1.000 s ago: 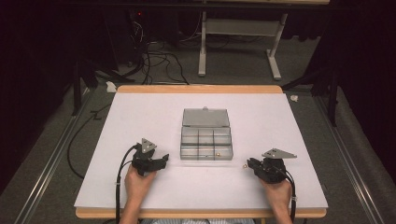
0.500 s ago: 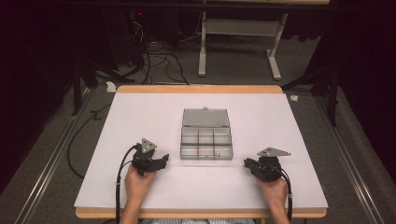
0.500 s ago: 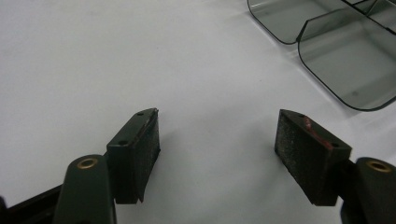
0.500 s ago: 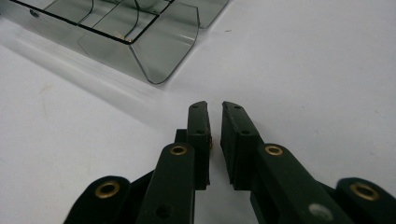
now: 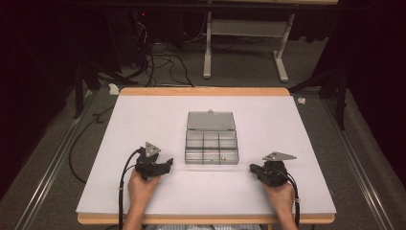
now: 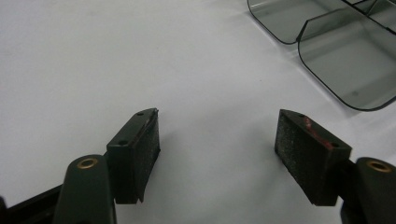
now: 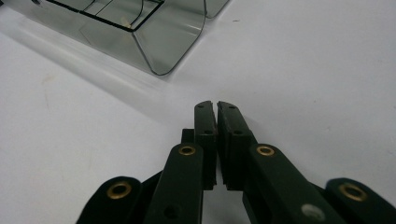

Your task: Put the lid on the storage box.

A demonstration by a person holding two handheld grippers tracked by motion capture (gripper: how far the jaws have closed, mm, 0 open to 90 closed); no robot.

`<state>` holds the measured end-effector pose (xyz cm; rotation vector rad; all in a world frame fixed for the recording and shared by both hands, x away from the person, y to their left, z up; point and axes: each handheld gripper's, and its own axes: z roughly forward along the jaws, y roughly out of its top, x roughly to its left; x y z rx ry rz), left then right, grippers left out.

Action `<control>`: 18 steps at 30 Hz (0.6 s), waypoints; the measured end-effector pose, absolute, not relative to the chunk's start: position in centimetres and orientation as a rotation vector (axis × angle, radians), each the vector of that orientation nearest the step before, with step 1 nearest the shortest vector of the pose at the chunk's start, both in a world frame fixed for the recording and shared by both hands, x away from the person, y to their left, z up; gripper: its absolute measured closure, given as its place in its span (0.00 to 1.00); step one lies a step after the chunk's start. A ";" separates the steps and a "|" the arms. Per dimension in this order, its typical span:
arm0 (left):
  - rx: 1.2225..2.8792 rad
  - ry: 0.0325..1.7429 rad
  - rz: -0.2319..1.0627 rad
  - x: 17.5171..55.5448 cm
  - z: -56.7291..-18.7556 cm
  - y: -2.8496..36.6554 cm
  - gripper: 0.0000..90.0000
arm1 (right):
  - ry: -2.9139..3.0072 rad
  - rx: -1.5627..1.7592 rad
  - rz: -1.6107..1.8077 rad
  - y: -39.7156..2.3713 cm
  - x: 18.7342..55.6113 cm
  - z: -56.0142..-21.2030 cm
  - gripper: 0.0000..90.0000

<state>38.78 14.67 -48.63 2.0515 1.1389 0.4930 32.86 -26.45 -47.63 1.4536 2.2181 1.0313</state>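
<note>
Left tongs (image 5: 168,164) gape empty left of the compartment box (image 5: 211,142); right tongs (image 5: 252,168), just closing, meet empty right of it.

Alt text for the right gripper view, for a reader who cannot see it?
The right gripper has its two black fingers closed together with nothing between them, above a white table. A clear compartment box lies just beyond.

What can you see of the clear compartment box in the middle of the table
The compartment box is smoky, see-through grey plastic with rounded corners. Its lid is swung open and lies back on the far side, a small latch tab at its far edge. The tray is split into six compartments, two rows of three. A small yellowish item sits in the near right compartment. The box rests flat on the white table, and neither hand-held gripper touches it.
</note>
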 end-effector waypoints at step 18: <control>2.052 1.138 0.492 38.8 -48.6 14.7 0.34 | 2.238 1.425 1.001 -26.2 32.9 -47.4 0.99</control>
